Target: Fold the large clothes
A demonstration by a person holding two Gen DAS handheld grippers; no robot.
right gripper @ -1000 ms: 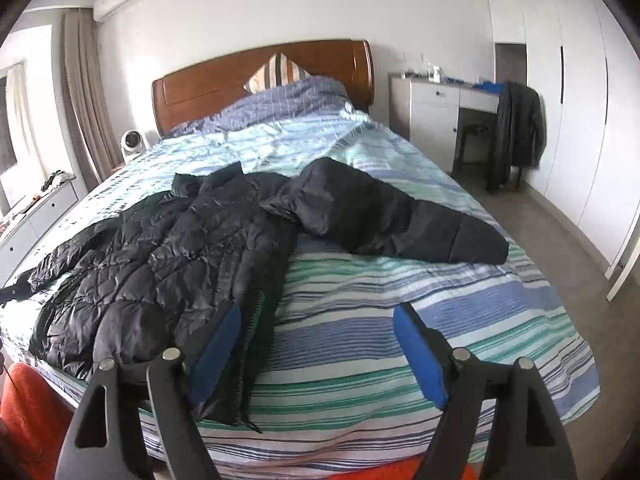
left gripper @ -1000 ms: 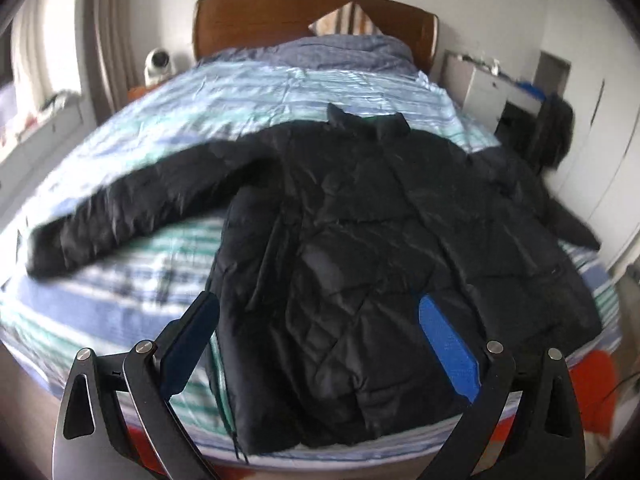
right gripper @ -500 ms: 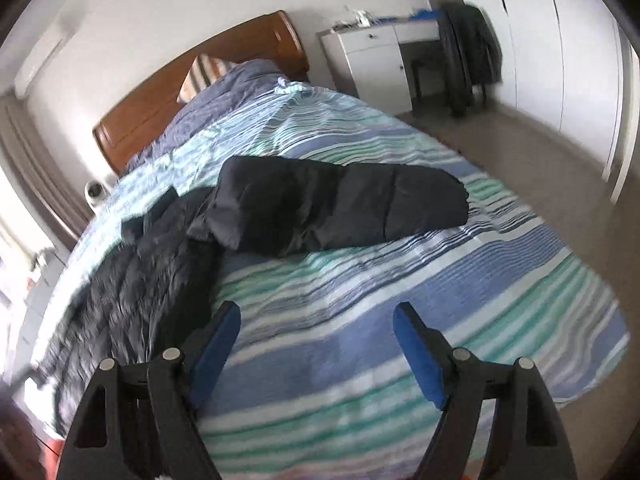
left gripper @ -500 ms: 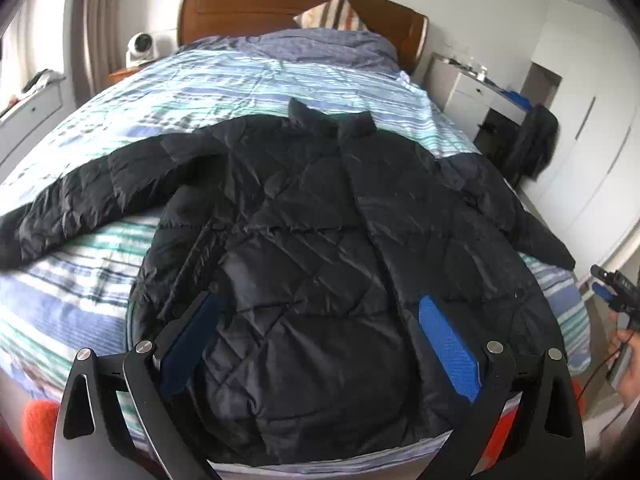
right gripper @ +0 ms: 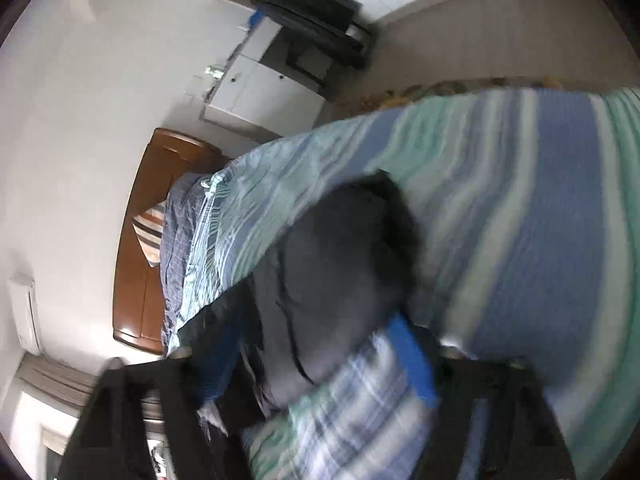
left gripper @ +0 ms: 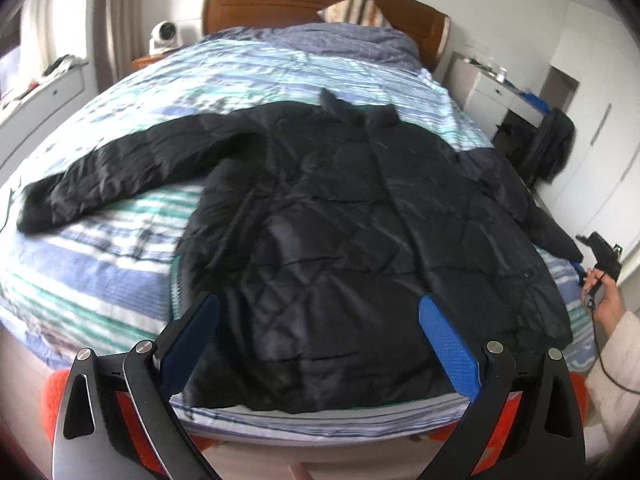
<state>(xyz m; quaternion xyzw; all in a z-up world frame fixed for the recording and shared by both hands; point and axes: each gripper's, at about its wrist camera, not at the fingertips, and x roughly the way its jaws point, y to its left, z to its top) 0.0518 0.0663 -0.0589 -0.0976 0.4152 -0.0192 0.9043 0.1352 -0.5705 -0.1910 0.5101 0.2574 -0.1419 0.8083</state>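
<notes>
Your left gripper (left gripper: 318, 326) hangs above the foot of the bed with its blue-padded fingers spread wide, holding nothing. Below and ahead of it the black quilted jacket (left gripper: 340, 240) lies spread flat on the striped bedspread (left gripper: 100, 264), collar toward the wooden headboard (left gripper: 280, 0) and hem at the near edge of the mattress. One sleeve (left gripper: 120, 176) stretches out to the left across the stripes; the other runs down the right side toward the bed's edge. At the far right of your left wrist view, your right hand (left gripper: 604, 300) grips the handle of the other tool just off the bed's corner, near that sleeve's cuff. Your right gripper (right gripper: 304, 344) is rolled sharply sideways and its view is smeared with blur; its fingers stand apart, with the jacket's sleeve end (right gripper: 340, 280) lying between them on the bedspread (right gripper: 540, 240). You cannot tell from this view whether the pads touch the fabric, but the jaws are not closed on it. A striped pillow (left gripper: 356, 10) leans against the headboard, a small white fan (left gripper: 164, 36) sits on the nightstand to the left, and a white desk (left gripper: 492, 88) with a dark garment over its chair (left gripper: 552, 144) stands to the right of the bed.
</notes>
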